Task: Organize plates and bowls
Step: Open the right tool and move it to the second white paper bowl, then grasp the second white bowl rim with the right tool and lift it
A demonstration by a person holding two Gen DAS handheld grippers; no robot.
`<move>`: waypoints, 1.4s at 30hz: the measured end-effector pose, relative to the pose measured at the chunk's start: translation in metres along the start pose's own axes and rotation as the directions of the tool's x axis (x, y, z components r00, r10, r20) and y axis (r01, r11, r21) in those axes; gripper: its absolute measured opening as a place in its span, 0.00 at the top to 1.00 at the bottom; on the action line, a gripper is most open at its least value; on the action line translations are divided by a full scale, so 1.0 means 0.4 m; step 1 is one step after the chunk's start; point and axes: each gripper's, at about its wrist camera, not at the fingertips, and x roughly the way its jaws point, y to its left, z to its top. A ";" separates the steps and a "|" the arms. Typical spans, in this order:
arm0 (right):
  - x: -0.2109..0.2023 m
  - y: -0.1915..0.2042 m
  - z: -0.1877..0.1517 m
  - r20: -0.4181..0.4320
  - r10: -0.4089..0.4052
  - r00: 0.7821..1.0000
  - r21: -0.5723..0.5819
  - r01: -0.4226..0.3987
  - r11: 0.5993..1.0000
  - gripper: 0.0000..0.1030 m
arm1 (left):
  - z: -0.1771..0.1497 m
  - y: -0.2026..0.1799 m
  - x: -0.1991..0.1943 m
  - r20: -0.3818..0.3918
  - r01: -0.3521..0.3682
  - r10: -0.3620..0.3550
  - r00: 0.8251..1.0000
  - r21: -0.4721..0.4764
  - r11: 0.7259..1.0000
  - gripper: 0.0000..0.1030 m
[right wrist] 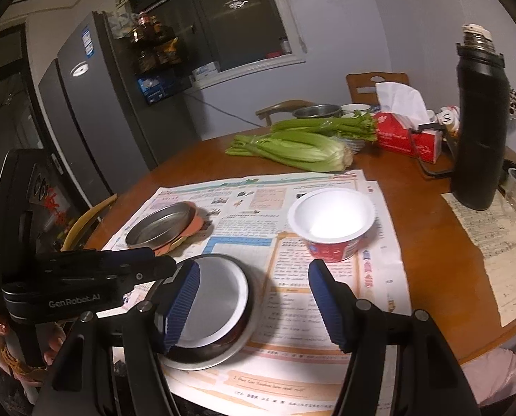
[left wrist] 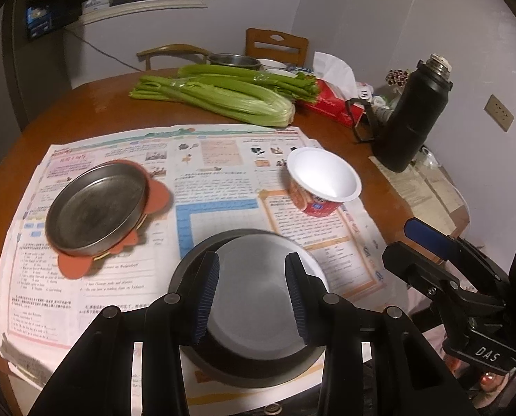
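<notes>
A steel bowl (left wrist: 254,298) sits on the newspaper near the front edge, also in the right wrist view (right wrist: 216,305). My left gripper (left wrist: 252,294) is open, its fingers standing over the bowl without touching it. A shallow steel plate (left wrist: 96,208) rests on an orange mat (left wrist: 157,196) to the left; it shows in the right wrist view (right wrist: 159,227) too. A white paper bowl with a red side (left wrist: 322,180) stands to the right, also in the right wrist view (right wrist: 332,222). My right gripper (right wrist: 254,301) is open and empty, just right of the steel bowl.
Newspaper (left wrist: 206,173) covers the round wooden table (left wrist: 95,104). Celery (left wrist: 220,95), a red tissue box (left wrist: 330,104) and a black thermos (left wrist: 414,114) stand at the back. More bowls (right wrist: 317,111) sit behind the celery. A fridge (right wrist: 95,104) stands at left.
</notes>
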 end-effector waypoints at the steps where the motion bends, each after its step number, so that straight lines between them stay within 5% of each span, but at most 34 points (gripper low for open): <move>1: -0.002 -0.006 0.003 0.006 -0.004 1.000 0.005 0.004 1.000 0.37 | 0.007 -0.005 0.001 0.001 0.004 -0.004 1.000 0.003 1.000 0.60; 19: 0.012 -0.131 0.040 0.040 -0.062 0.997 0.132 0.056 0.990 0.37 | 0.152 -0.120 0.069 0.005 0.030 -0.030 1.000 0.083 0.996 0.60; 29: 0.076 -0.218 0.046 -0.015 -0.145 0.989 0.202 0.145 0.969 0.37 | 0.205 -0.156 0.188 -0.064 0.056 -0.050 0.997 0.096 0.994 0.60; 42: 0.188 -0.253 0.052 -0.086 -0.138 0.987 0.212 0.154 0.965 0.37 | 0.231 -0.112 0.305 -0.106 0.092 -0.086 0.991 0.047 0.995 0.60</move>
